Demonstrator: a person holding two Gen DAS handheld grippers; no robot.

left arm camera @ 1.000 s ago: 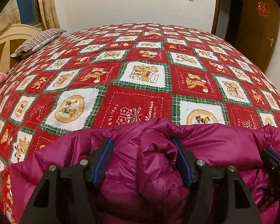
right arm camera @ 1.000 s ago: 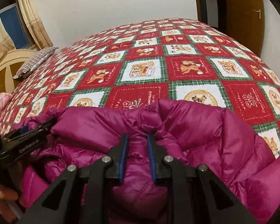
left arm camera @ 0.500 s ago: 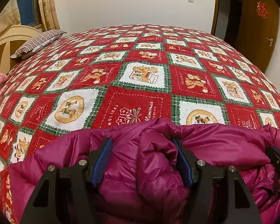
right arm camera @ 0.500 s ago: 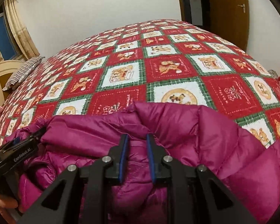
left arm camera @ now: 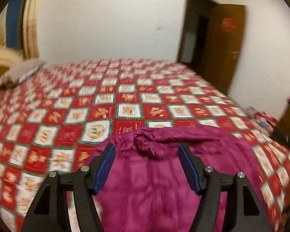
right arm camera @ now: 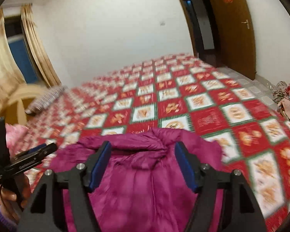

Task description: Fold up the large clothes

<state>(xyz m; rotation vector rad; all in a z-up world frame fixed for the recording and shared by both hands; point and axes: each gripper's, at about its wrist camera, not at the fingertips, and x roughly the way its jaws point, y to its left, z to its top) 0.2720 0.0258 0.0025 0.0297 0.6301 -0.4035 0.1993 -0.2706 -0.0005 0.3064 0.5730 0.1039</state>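
Note:
A magenta puffer jacket (left arm camera: 160, 174) lies folded on the red patterned bedspread (left arm camera: 125, 96) at the near edge of the bed; it also shows in the right wrist view (right arm camera: 145, 174). My left gripper (left arm camera: 147, 154) is open and empty, raised above the jacket, its blue pads apart. My right gripper (right arm camera: 143, 152) is open and empty too, above the jacket. The left gripper also shows at the left edge of the right wrist view (right arm camera: 34, 154), held off the jacket's left side. Both views are motion-blurred.
A striped pillow (left arm camera: 19, 73) and cream headboard (left arm camera: 2, 58) lie at the bed's far left. A brown door (right arm camera: 234, 29) stands at the right. Pink fabric (right arm camera: 13, 133) lies at the left; a pile of clothes (right arm camera: 288, 100) lies right of the bed.
My right gripper has opened and let go of the jacket. Both grippers have lifted and pulled back from it. The jacket now lies flatter on the bed.

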